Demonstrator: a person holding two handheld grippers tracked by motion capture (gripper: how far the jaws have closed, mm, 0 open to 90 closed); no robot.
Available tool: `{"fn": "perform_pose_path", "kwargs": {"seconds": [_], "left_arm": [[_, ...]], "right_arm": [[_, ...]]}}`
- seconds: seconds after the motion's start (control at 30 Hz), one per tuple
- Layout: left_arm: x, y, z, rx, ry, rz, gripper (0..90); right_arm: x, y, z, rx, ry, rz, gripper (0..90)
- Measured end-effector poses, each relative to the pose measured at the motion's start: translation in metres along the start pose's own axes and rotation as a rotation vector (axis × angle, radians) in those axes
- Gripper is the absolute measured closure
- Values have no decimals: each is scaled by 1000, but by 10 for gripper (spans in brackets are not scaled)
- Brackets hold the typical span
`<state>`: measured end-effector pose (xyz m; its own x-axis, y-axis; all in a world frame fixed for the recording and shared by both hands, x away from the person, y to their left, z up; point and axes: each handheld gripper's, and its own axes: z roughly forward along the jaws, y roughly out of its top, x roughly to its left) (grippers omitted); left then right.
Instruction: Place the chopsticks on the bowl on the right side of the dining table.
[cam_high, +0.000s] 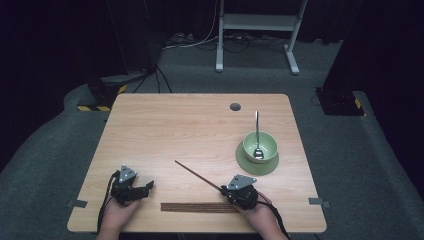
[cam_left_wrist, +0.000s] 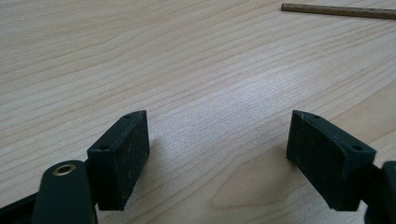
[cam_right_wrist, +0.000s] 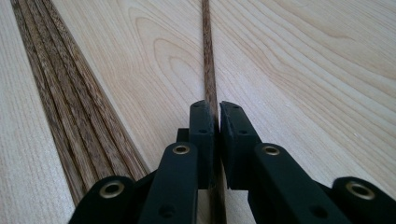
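A single dark wooden chopstick (cam_high: 195, 174) lies slanted on the table, and my right gripper (cam_high: 223, 190) is shut on its near end. In the right gripper view the chopstick (cam_right_wrist: 208, 56) runs straight ahead from between the pads, with the right gripper (cam_right_wrist: 216, 116) pinching it. A row of several more chopsticks (cam_high: 199, 207) lies side by side near the front edge, and those chopsticks (cam_right_wrist: 65, 88) pass to the left of the jaws. My left gripper (cam_high: 147, 187) rests at the front left, and the left gripper (cam_left_wrist: 217, 140) stands open over bare wood.
A green bowl (cam_high: 260, 146) with a metal spoon (cam_high: 257, 132) in it stands on a green saucer (cam_high: 257, 163) at the right. A round cable hole (cam_high: 235, 106) sits near the wooden table's (cam_high: 165, 125) far edge. A chopstick tip (cam_left_wrist: 338, 10) lies ahead of the left gripper.
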<state>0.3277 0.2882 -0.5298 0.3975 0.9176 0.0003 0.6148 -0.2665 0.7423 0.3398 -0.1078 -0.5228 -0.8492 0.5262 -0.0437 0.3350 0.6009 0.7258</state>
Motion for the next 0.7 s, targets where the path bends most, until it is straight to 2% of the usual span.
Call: {"fn": "perform_pose_path", "kwargs": {"seconds": [0.13,0.37,0.7], "left_arm": [[0,0,0,0,0,2,218],[0,0,0,0,-2,2,216],[0,0,0,-1,-2,2,217]], "right_arm": [[0,3,-1,-5,2,-5,842],[-1,7,-12,-47,-8,3,843],[-6,12,-31,-105,-43,11,844]]}}
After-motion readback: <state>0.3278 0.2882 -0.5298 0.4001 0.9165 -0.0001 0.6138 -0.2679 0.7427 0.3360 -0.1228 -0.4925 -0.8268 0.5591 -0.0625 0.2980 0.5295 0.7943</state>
